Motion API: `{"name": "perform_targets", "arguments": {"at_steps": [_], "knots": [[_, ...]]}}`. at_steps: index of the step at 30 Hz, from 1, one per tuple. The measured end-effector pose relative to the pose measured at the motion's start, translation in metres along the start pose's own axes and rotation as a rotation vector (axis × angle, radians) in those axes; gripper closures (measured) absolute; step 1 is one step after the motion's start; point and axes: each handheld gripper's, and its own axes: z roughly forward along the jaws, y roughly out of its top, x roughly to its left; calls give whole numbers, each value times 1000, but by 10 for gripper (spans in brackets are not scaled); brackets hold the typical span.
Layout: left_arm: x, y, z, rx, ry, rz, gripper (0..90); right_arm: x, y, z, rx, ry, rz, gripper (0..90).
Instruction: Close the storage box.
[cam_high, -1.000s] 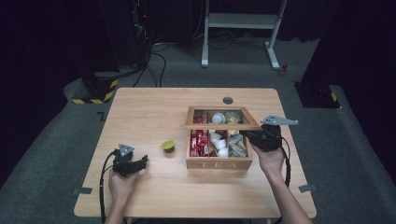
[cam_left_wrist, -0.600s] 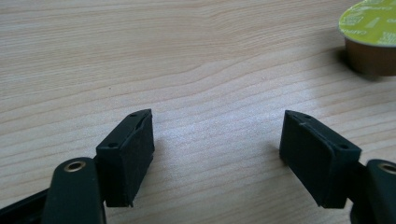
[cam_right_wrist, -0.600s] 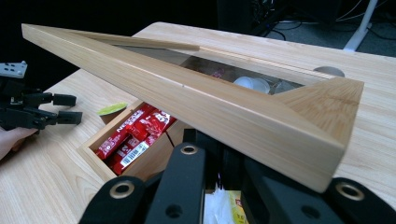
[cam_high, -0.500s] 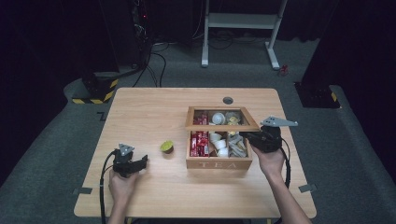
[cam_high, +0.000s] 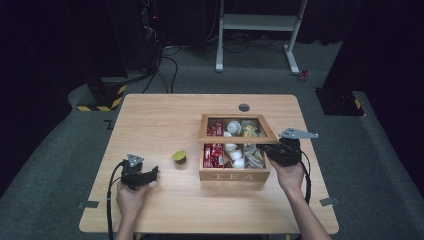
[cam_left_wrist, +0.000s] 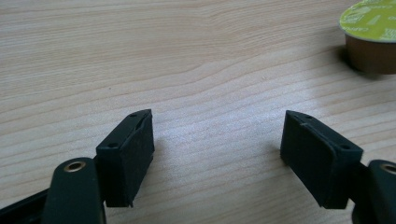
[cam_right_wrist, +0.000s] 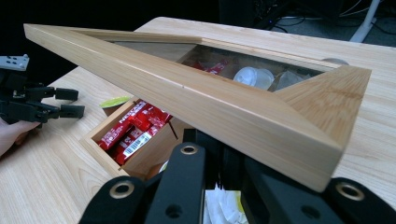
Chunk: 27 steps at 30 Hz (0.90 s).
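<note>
Dark floor and cabling ring the pale wooden table (cam_high: 150, 115) I'm working over. My right gripper (cam_right_wrist: 219, 186) has its jaws pinched together on the lower edge of the tea box's glass-paned lid (cam_right_wrist: 224, 109), holding it tilted up over the wooden tea box (cam_high: 235, 175) at the table's right half. Under the raised lid I see red sachets (cam_right_wrist: 133, 128) in the front-left compartment and white pods (cam_right_wrist: 254, 77) further back through the glass. My left gripper (cam_left_wrist: 217, 156) rests low near the table's front-left, its jaws having just been opening, now apart with only bare wood between them. Just past it, between that gripper and the box, a green-lidded capsule (cam_high: 179, 157) stands upright on the table, touching neither.
</note>
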Motion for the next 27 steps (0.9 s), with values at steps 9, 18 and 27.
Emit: {"name": "perform_targets", "arguments": {"at_steps": [9,18,27], "knots": [[0,0,0,0,0,0,260,0,-4,-1,10,5,-1,885],[0,0,0,0,0,0,260,0,-10,-5,12,8,-2,885],[0,0,0,0,0,0,260,1,-25,-7,38,11,14,882]]}}
